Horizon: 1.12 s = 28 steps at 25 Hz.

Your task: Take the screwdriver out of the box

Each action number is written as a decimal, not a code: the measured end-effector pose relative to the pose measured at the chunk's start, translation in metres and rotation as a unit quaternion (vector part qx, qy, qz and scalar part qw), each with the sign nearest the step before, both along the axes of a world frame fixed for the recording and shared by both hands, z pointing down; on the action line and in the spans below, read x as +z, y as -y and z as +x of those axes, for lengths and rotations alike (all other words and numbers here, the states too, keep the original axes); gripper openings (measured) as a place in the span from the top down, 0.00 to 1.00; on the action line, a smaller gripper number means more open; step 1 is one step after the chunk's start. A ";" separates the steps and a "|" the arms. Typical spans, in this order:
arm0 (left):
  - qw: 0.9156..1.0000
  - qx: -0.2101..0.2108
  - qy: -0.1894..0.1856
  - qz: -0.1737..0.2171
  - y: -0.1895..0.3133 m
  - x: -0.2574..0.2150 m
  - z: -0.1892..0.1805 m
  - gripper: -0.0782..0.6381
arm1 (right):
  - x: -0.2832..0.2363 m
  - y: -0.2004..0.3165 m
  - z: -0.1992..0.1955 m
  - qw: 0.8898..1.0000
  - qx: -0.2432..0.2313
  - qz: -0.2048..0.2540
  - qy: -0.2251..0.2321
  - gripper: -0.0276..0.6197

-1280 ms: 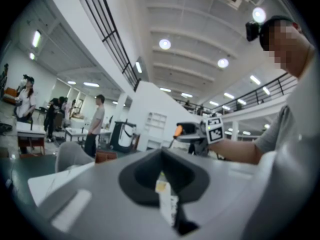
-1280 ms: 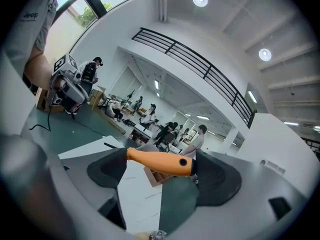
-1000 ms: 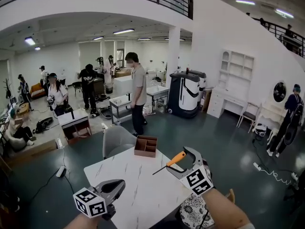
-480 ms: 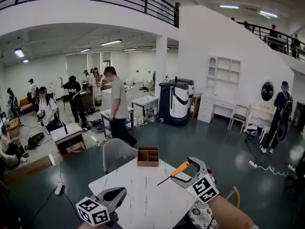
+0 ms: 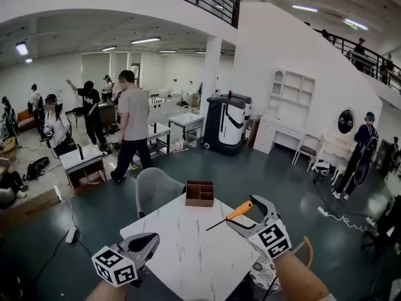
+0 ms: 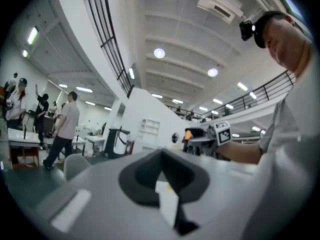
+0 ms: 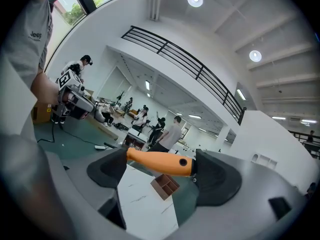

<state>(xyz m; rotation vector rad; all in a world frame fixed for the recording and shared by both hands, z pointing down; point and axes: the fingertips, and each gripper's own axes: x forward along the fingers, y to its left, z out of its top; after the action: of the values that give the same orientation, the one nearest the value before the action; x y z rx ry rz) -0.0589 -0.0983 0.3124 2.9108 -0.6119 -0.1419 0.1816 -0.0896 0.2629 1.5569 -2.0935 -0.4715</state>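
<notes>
My right gripper (image 5: 249,213) hangs above the right side of the white marble table (image 5: 182,256), shut on the orange handle of a screwdriver (image 5: 239,210). The thin shaft slants down and left over the tabletop. In the right gripper view the handle (image 7: 160,163) lies crosswise between the two dark jaw pads of the right gripper (image 7: 162,170). A brown wooden box (image 5: 200,193) with dividers stands at the table's far edge, also below the handle as the box (image 7: 165,185). My left gripper (image 5: 151,239) is held low at the table's near left corner, jaws together, nothing in them.
A grey chair (image 5: 153,190) stands behind the table next to the box. Beyond is an open hall with several people, small tables and a black-and-white machine (image 5: 225,124). A person in a grey shirt (image 5: 133,124) walks past the far tables.
My right gripper has kept the screwdriver raised over the table and drifted slightly right. The head view has shifted. The person in the grey shirt has walked to the left.
</notes>
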 end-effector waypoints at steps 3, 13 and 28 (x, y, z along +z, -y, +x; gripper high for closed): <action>1.000 0.006 -0.005 -0.001 0.003 -0.004 -0.001 0.89 | -0.011 0.004 -0.010 1.000 -0.005 0.007 -0.003 0.35; 1.000 0.000 -0.008 -0.001 -0.004 -0.012 0.009 0.89 | -0.017 0.001 0.000 1.000 -0.011 0.005 0.003 0.35; 1.000 -0.006 -0.008 -0.003 -0.011 -0.008 0.037 0.89 | -0.011 0.002 0.029 1.000 -0.012 0.008 0.004 0.34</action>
<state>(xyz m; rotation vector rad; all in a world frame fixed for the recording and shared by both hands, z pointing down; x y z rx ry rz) -0.0217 -0.0877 0.3048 2.8991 -0.6252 -0.1638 0.2104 -0.0913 0.2521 1.5478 -2.1206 -0.4931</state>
